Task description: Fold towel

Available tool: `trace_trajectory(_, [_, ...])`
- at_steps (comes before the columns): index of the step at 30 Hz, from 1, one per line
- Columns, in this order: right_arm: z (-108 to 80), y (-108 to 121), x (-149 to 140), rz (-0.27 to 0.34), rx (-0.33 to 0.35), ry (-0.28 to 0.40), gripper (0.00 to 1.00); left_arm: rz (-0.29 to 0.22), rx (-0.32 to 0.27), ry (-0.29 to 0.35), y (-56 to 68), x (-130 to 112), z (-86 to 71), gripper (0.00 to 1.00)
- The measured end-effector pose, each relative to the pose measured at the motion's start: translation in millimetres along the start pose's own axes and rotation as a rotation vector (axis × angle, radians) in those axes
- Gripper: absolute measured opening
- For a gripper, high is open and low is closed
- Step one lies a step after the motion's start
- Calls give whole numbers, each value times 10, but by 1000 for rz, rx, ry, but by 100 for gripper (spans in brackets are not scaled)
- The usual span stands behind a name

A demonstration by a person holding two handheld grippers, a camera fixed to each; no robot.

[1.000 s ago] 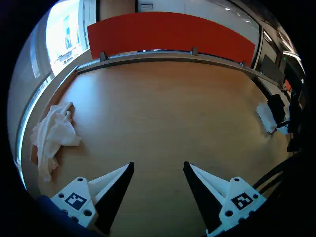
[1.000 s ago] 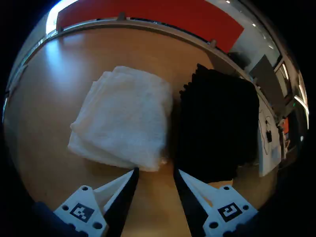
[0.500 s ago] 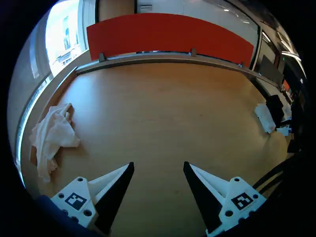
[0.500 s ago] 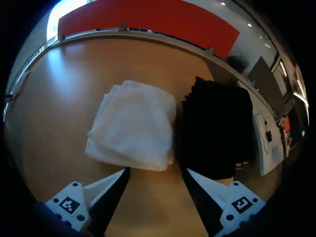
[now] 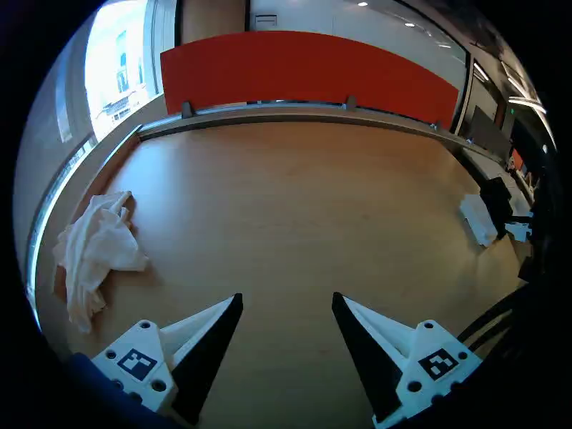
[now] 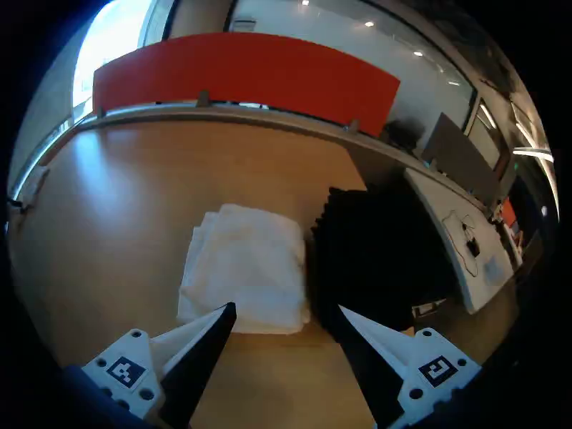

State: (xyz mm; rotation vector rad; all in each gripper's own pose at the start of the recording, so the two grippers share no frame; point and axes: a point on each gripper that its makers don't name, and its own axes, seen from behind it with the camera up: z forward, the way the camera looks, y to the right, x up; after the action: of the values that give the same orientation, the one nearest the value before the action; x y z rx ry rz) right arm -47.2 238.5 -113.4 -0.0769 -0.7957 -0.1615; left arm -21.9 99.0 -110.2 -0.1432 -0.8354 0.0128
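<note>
- Left gripper view, far left: a window (image 5: 118,64) admits bright daylight beside the table's left edge.
- Left, near that edge: a crumpled towel (image 5: 93,250), white, lies loose and unfolded on the wooden table (image 5: 300,200).
- Centre, at the back: a red panel (image 5: 307,71) stands upright along the table's far rim.
- Centre, at the bottom: the left gripper (image 5: 286,297) is held above bare wood with its jaws wide apart. It is well apart from the crumpled towel.
- Far right: a folded towel (image 5: 477,218), white, lies flat just beside a black stack (image 5: 497,200) near the table's right edge. Both appear small, so detail cannot be made out.
- Right gripper view, left and centre: the table (image 6: 107,207) runs back to the red panel (image 6: 243,75).
- Centre: the folded towel (image 6: 247,268) lies flat as a neat rectangle, its layered edges showing on the left side.
- Centre, at the bottom: the right gripper (image 6: 284,307) has its jaws apart and the towel's near edge lies at its tips. Contact cannot be determined.
- Right of centre: the black stack (image 6: 379,257) sits alongside the folded towel's right edge.
- Far right: a white desk (image 6: 457,243) carries cables.
</note>
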Motion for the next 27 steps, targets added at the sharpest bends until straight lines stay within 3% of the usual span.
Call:
trace_trajectory(11, [-220, -51, 495, 51, -56, 191, 100, -3, -7, 41, -18, 123, -12, 93])
trace_trajectory(27, [-442, -66, 1072, 143, -103, 399, 100, -15, -2, 112, -65, 338, -40, 93])
